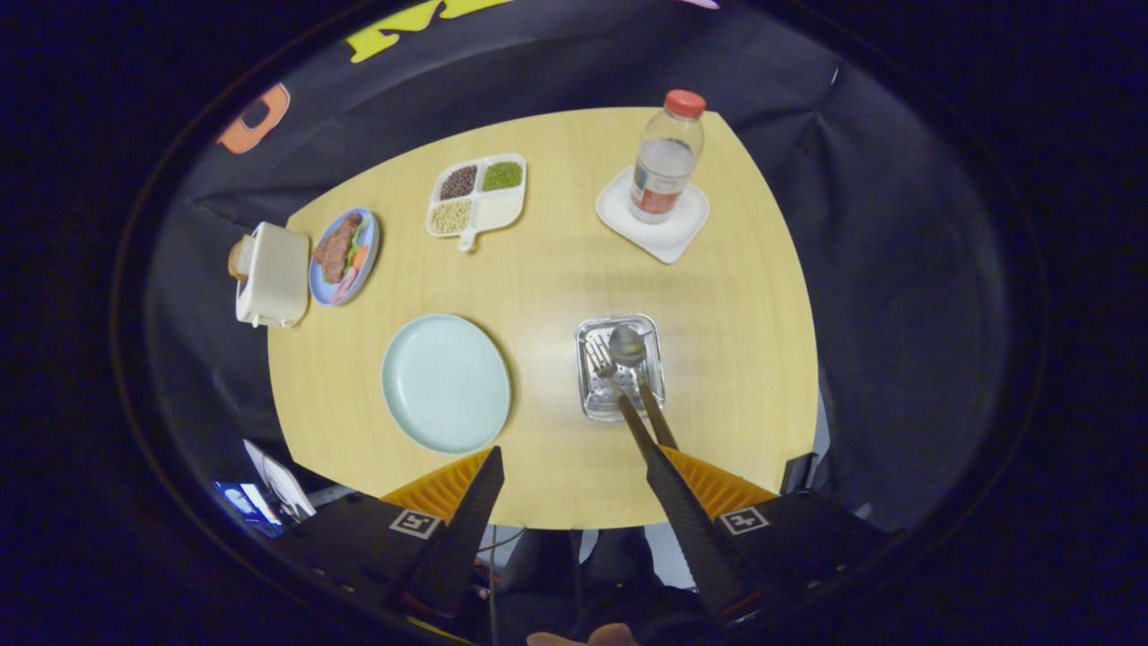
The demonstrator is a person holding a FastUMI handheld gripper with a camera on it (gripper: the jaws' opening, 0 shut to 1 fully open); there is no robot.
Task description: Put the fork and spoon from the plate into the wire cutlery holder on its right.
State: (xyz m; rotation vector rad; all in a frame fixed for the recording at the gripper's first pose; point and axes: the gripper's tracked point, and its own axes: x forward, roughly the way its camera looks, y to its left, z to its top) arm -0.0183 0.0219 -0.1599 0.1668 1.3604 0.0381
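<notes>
Gripper (574,462) fingers spread wide, nothing btwn them, lower center of frame above table (556,269) edge. Fork (603,361) + spoon (628,345) both stand in wire cutlery holder (621,368), center-right, handles leaning toward right finger. Plate (446,383) bare, left of holder.

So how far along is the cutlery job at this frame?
It looks finished: the fork and spoon both stand in the wire cutlery holder, and the plate to its left is bare. The gripper is open, holding nothing. Nothing appears left to do.
</notes>
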